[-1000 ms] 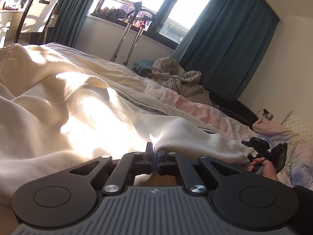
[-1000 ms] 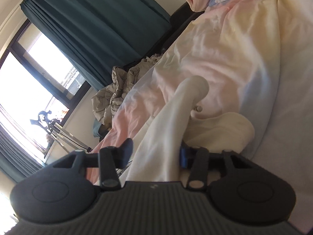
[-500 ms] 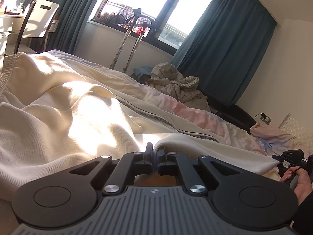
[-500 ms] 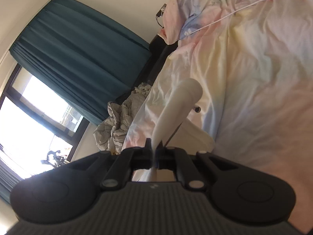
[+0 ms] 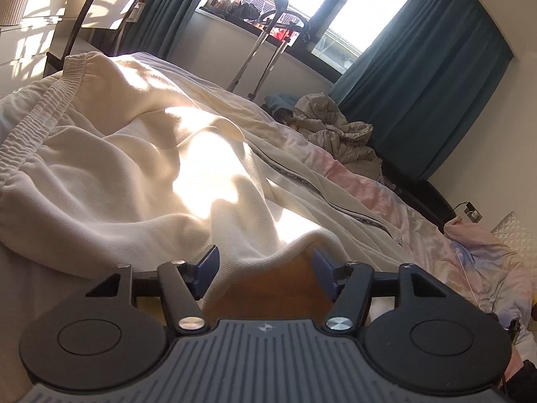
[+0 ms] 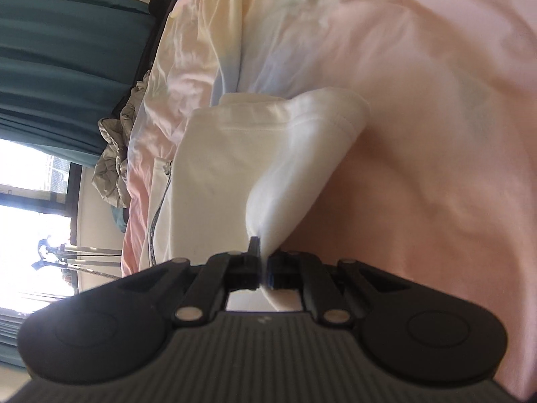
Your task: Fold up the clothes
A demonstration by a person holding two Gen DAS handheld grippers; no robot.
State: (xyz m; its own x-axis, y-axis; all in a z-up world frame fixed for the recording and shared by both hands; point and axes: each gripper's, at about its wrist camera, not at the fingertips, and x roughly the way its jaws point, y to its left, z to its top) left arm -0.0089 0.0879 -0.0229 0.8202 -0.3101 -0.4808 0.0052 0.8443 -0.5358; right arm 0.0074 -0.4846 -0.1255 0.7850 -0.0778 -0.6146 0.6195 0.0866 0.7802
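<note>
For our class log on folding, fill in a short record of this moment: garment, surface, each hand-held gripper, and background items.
garment: cream sweatpants, spread out, elastic waistband visible
surface: bed with pastel sheet
left hand-held gripper: open, fabric fold lying between its fingers
right hand-held gripper: shut on a pinch of the cream fabric
background: teal curtains, crumpled grey jacket, crutches by window

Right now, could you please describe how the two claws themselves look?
Both look alike: the left claw and right claw have black linkage arms with silver screws, dark blue pads, round black discs either side, and a grey ribbed body bearing a small emblem. No cables or sleeves show.
</note>
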